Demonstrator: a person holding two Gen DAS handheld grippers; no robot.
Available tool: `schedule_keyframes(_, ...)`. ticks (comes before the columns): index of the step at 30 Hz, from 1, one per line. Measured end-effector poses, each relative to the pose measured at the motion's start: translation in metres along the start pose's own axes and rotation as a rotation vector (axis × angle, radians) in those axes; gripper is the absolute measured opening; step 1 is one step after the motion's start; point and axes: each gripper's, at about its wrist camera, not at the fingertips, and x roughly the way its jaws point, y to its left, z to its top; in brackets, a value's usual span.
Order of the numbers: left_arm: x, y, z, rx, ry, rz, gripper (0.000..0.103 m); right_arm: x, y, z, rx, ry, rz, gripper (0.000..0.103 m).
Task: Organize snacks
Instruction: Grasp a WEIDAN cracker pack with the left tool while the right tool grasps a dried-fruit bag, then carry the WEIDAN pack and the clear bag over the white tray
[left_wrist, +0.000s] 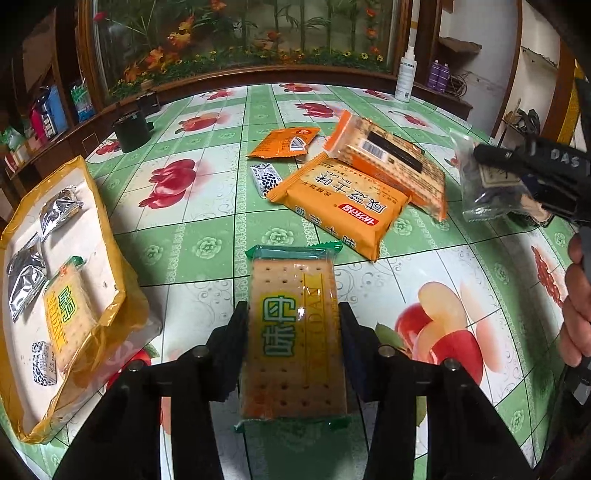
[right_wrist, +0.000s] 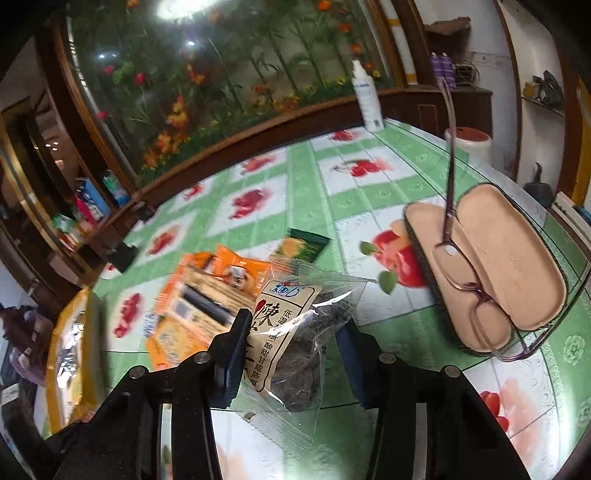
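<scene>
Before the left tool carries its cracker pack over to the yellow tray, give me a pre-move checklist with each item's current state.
1. Left tool grip on the cracker pack: ok, a pad presses each long side.
2. Pack intact: ok, wrapper looks sealed and flat.
3. Space in the yellow tray: ok, bare white floor shows beside the silver packets.
4. Path to the tray: ok, nothing stands between pack and tray.
5. Right tool out of the way: ok, far right in the left wrist view, holding the clear plum bag.
6. Pack lifted off the tablecloth: cannot tell.
</scene>
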Motion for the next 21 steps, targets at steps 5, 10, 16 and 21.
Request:
schedule_keyframes(5,0.001,0.000,0.000,-0.011,-0.005,-0.010,0.045,-0.013,0.021,-0.003,-0.062,-0.055,0.063,0.050)
schedule_keyframes(10,0.000,0.000,0.000,-0.009,-0.006,-0.013,0.045,-0.013,0.043,-0.012,-0.121,-0.040,0.133,0.050)
schedule_keyframes(16,-0.003,0.004,0.000,-0.036,-0.010,-0.057,0.045,-0.013,0.057,-0.020,-0.166,-0.026,0.177,0.050)
schedule_keyframes(21,-0.013,0.006,0.000,-0.049,-0.031,-0.059,0.045,-0.012,0.055,-0.019,-0.158,-0.029,0.191,0.050)
